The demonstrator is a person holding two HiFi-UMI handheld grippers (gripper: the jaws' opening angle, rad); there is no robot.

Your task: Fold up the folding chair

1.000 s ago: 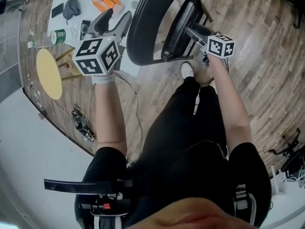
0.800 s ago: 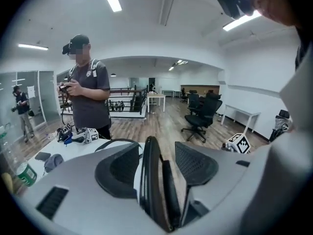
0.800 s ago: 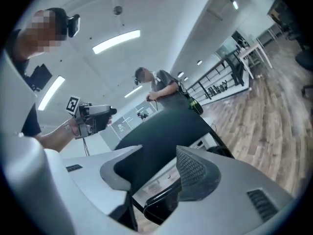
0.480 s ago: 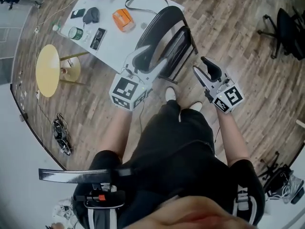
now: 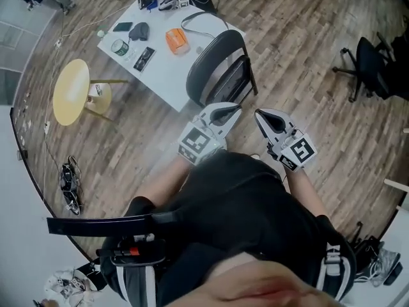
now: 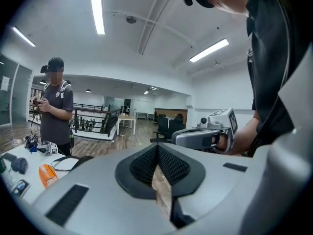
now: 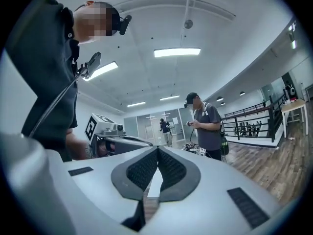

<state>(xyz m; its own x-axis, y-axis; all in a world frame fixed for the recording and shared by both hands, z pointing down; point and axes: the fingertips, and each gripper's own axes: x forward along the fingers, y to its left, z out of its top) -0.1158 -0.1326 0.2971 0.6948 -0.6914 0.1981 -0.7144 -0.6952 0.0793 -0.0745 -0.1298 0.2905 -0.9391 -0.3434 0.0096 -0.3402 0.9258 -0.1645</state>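
Both forearms are held up before the torso. The left gripper (image 5: pixel 229 112) and right gripper (image 5: pixel 264 116) point roughly level toward twelve o'clock, each with its pads pressed together on nothing. Their cubes bear black-and-white square markers. The folding chair (image 5: pixel 220 69) — black, seat tipped up close to its backrest — stands at twelve o'clock, beside the white table (image 5: pixel 163 69).

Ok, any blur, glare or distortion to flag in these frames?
Head view: strong fisheye, wooden floor planks curve, the bottom edge is a soft out-of-focus smear. Left gripper view: black round vignette, ceiling strip light blown out. Right gripper view: same vignette, bright ceiling panel, otherwise sharp.
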